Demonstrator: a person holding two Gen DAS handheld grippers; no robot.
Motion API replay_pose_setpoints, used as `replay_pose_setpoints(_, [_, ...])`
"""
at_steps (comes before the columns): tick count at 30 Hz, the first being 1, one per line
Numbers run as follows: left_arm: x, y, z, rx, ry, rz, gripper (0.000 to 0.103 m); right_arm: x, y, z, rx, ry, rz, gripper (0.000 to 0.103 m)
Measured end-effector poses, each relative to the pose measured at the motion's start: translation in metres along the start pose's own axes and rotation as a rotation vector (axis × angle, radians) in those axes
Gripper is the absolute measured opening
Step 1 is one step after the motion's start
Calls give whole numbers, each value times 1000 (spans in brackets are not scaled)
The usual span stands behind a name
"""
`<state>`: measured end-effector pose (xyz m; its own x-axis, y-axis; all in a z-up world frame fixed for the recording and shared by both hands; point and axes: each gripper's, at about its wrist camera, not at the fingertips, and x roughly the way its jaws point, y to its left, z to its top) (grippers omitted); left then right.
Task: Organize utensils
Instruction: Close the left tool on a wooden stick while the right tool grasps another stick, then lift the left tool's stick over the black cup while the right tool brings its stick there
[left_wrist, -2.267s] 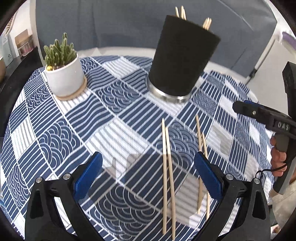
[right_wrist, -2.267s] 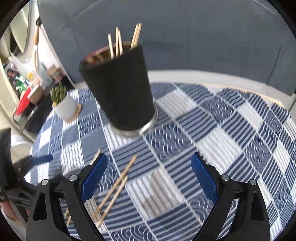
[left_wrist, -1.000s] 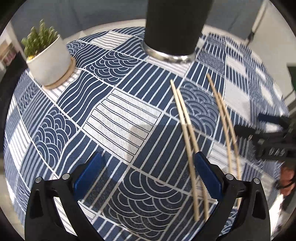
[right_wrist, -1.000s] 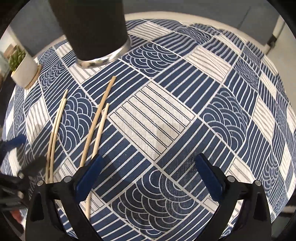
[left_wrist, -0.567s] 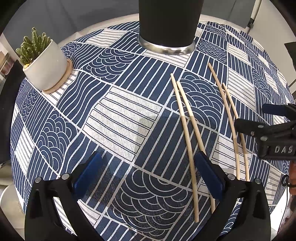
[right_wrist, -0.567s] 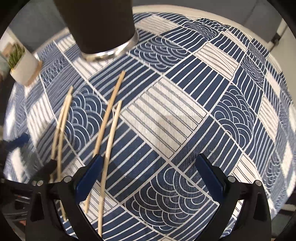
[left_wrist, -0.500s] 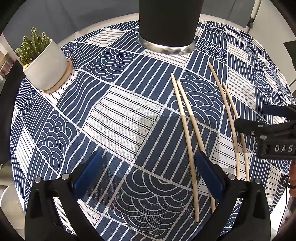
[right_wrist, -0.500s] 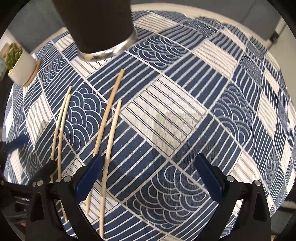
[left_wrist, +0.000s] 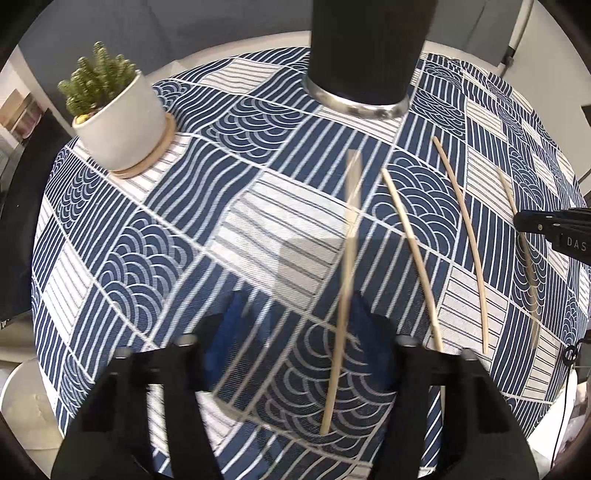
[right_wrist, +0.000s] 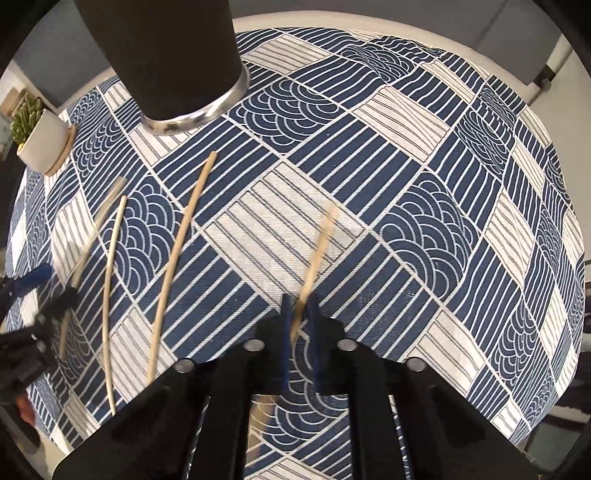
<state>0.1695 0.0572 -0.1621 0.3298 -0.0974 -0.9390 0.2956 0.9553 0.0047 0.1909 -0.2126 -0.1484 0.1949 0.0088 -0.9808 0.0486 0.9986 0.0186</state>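
Several wooden chopsticks lie on a blue-and-white patterned tablecloth in front of a black utensil cup (left_wrist: 367, 51) with a steel base, which also shows in the right wrist view (right_wrist: 166, 55). My right gripper (right_wrist: 300, 325) is shut on one chopstick (right_wrist: 317, 251) that points up the frame, blurred. My left gripper (left_wrist: 295, 325) is half closed and blurred; a chopstick (left_wrist: 345, 280) lies against its right finger. Whether it grips the chopstick is unclear. Another chopstick (left_wrist: 413, 251) lies just right of it, and two more (left_wrist: 465, 236) lie farther right.
A small cactus in a white pot (left_wrist: 118, 118) on a wooden coaster stands at the table's left. The round table edge (left_wrist: 569, 332) is close at the right. The right gripper's body (left_wrist: 554, 229) shows at the right of the left wrist view.
Both grippers have closed from wide open. The right one has taken hold of a chopstick. The left one has narrowed around a chopstick, which has shifted left between its fingers.
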Motion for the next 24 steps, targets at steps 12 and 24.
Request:
replay_pose_setpoints(12, [-5, 35, -9, -72, 68, -96, 5, -16, -68, -15, 47, 4, 9, 5])
replay_pose_setpoints(24, [-30, 59, -12, -113, 46, -33, 5, -67, -77, -13, 91, -106, 37, 5])
